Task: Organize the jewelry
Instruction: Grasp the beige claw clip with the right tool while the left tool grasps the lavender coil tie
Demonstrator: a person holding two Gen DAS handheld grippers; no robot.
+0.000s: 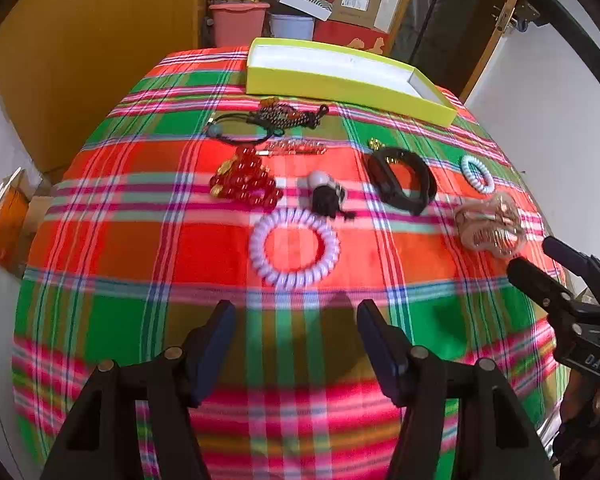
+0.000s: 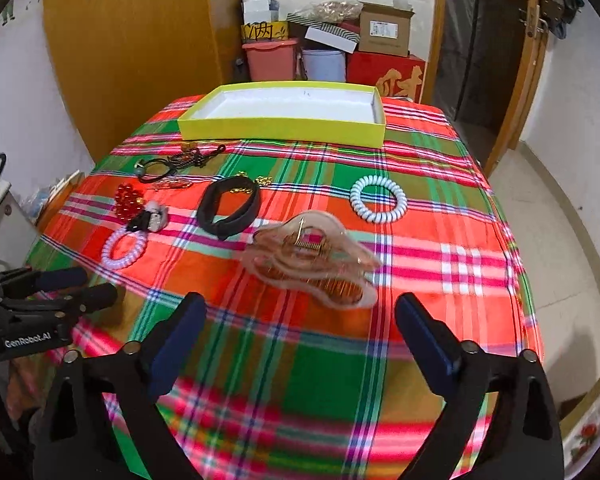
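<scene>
A yellow-green open box (image 1: 340, 80) (image 2: 284, 126) with a white inside sits at the far end of the plaid-covered table. In front of it lie a lilac coil hair tie (image 1: 294, 252) (image 2: 123, 249), a red bead bracelet (image 1: 246, 182) (image 2: 127, 198), a black band (image 1: 400, 180) (image 2: 230, 206), a white coil tie (image 1: 477, 174) (image 2: 378, 198), a pink translucent hair claw (image 1: 488, 226) (image 2: 312, 266), dark cord necklaces (image 1: 276, 118) (image 2: 180, 162) and a black-and-white charm (image 1: 326, 196) (image 2: 150, 216). My left gripper (image 1: 296, 312) is open, just short of the lilac tie. My right gripper (image 2: 300, 306) is open, just short of the hair claw.
Behind the table stand a pink bin (image 2: 268, 58), a red box (image 2: 388, 74) and stacked cardboard boxes (image 2: 384, 28). A wooden cabinet (image 2: 132, 48) is at the left, a door (image 2: 484, 40) at the right. The plaid cloth (image 2: 300, 380) is bare near the grippers.
</scene>
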